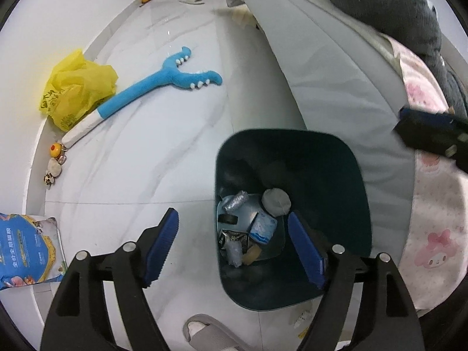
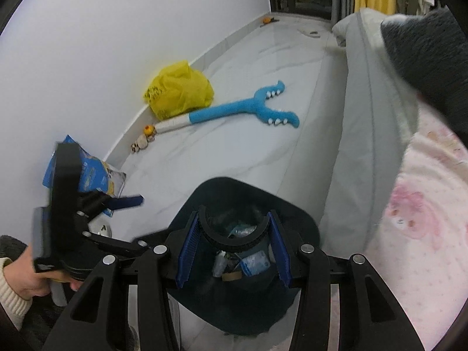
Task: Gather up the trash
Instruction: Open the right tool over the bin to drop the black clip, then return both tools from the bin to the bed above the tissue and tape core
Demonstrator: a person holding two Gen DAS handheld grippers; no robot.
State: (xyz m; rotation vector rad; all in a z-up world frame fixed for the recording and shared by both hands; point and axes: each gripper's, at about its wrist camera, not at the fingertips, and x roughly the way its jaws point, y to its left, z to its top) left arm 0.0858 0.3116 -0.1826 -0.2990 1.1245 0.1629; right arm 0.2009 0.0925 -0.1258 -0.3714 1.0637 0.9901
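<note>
A dark teal trash bin [image 1: 336, 152] stands on the floor beside the bed, holding several wrappers, a tissue pack and a grey ball. My left gripper [image 1: 234, 245] is open and empty, over the bin's left rim. My right gripper [image 2: 232, 248] is shut on a black ring, like a tape roll [image 2: 234, 241], held right above the bin [image 2: 295, 213]. The left gripper [image 2: 117, 204] shows at the left in the right wrist view. A crumpled yellow plastic bag [image 1: 77, 86] lies by the wall; it also shows in the right wrist view [image 2: 178, 89].
A blue plush toy [image 1: 163, 79] lies on the white tile floor. A blue food bag [image 1: 26, 251] leans on the wall at left. Small toys [image 1: 54, 161] sit along the skirting. The grey bed [image 1: 336, 67] with pink bedding fills the right. A grey slipper [image 1: 204, 330] is below the bin.
</note>
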